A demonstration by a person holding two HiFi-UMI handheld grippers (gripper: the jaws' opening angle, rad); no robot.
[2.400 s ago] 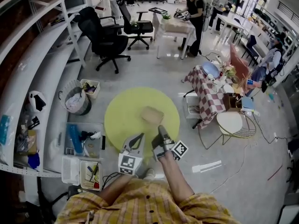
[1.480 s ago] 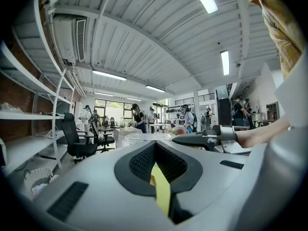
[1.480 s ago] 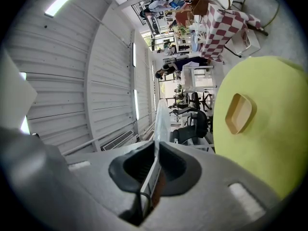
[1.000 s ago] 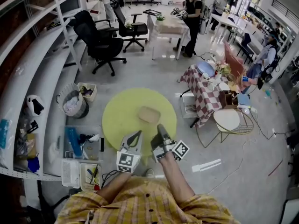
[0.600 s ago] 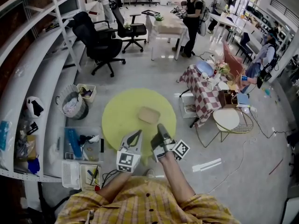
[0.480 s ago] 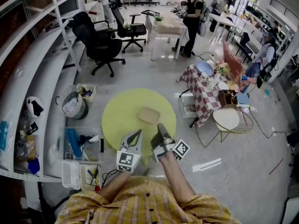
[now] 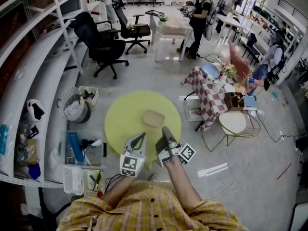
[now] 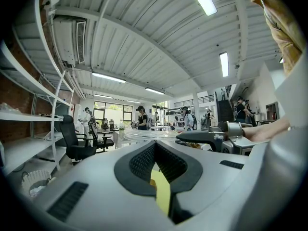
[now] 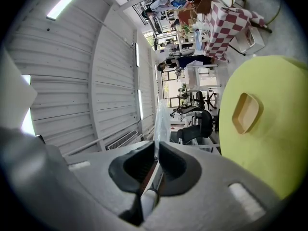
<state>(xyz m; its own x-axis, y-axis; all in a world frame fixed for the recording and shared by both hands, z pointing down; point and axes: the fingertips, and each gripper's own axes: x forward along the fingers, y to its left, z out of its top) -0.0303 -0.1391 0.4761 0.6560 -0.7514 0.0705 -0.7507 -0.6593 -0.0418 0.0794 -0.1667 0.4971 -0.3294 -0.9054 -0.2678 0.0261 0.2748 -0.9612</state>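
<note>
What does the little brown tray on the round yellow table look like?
The shallow pale-brown tray looks wooden: a rectangle with rounded corners and a low raised rim. It lies flat, open side up, with nothing inside, near the middle of the round yellow-green table. Only the table touches it. The left gripper and the right gripper, which pinches a clear plastic sheet, are both apart from it, on the person's side.
</note>
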